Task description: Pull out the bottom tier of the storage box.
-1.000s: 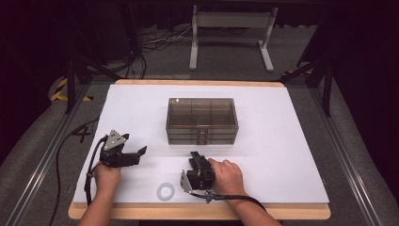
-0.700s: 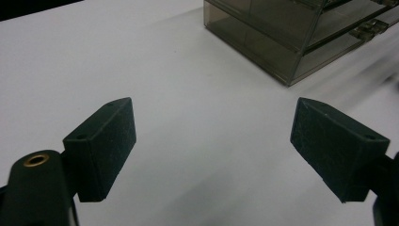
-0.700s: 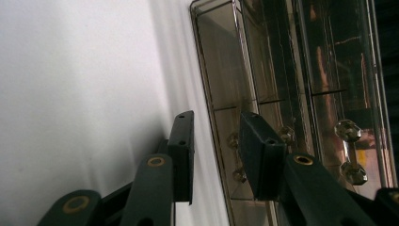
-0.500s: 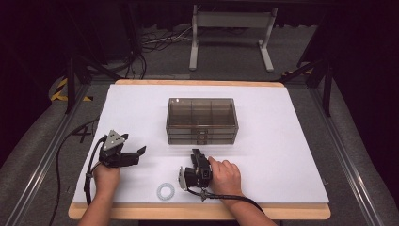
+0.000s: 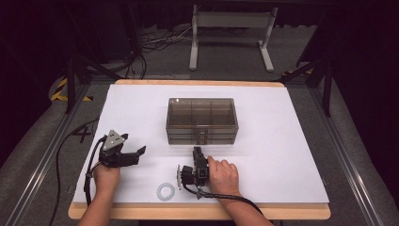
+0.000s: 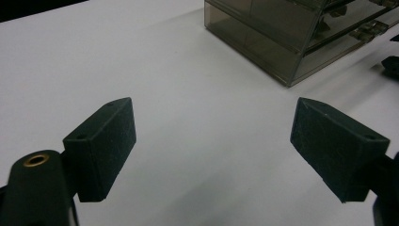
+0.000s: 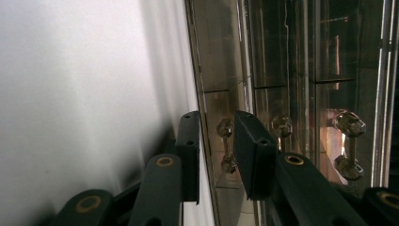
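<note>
Closing right gripper (image 7: 214, 141) jaws flank glassy bottom-drawer handle (image 7: 227, 146) of smoky box (image 5: 202, 120), not touching; left gripper (image 6: 214, 141) jaws released.

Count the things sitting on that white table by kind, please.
Clear drawer box: 1
White ring: 1
Hand-held gripper: 2, left and right
Total: 4

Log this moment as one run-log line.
right gripper: jaws closing around bottom drawer handle | left gripper: open, idle | drawer box: drawers shut
</note>
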Demonstrator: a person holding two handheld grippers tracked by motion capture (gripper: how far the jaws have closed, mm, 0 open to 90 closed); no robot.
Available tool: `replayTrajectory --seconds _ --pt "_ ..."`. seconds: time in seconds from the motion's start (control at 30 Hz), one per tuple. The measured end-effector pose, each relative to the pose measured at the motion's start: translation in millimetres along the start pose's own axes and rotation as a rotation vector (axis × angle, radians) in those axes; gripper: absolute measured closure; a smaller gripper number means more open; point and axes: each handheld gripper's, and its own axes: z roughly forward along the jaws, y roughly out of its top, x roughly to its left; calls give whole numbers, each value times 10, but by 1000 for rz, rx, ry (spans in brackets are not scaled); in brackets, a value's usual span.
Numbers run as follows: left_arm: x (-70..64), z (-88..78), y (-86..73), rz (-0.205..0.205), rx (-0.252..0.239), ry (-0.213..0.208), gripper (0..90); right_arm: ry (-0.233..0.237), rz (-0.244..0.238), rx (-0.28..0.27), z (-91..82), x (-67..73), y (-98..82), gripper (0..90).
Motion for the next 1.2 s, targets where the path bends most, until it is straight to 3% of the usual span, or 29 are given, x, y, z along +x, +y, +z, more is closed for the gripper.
replayTrajectory --seconds 0.63,0.8,1.2 --pt "-6 -6 -8 3 6 1 156 -65 -52 62 161 14 -4 725" --pt "-3 -15 -14 2 10 2 156 -82 -88 74 209 23 -20 724" --pt "-7 -21 -13 7 8 5 156 -93 -112 98 263 47 -17 782"
